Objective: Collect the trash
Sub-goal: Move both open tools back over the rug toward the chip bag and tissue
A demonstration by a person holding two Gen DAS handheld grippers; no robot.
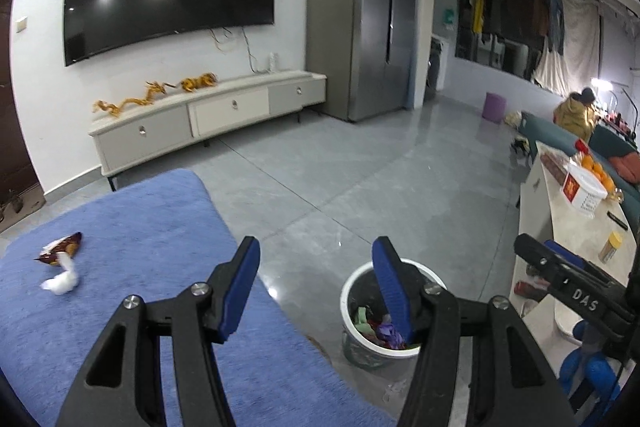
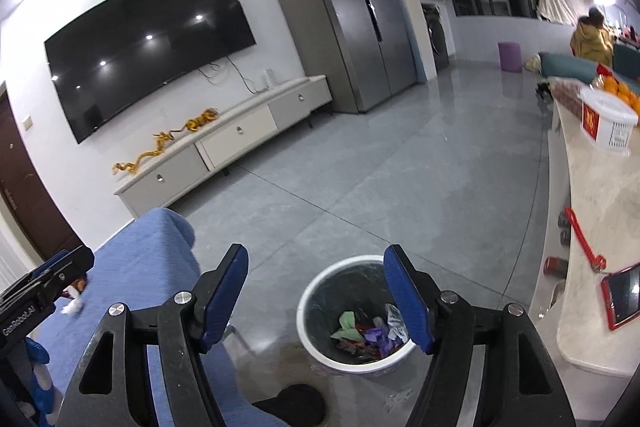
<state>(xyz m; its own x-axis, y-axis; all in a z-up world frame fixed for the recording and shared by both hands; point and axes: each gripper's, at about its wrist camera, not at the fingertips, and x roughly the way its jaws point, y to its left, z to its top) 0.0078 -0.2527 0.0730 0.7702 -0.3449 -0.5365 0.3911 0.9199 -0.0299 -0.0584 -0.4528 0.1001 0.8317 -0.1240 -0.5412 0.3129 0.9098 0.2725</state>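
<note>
Two pieces of trash are lying on the blue cushion [image 1: 132, 267], left of the bin [image 2: 354, 315]: a brown wrapper [image 1: 62, 247] and, touching it, a white tissue [image 1: 61, 279]. The next pick probably calls for swinging left from the bin, coming down over the tissue and pinching it without snagging the cushion. The left gripper [image 1: 316, 291] is pointing downward beside the bin, jaws spread and empty. The right gripper [image 2: 318, 301] is hanging over the bin, jaws wide apart, nothing between them.
</note>
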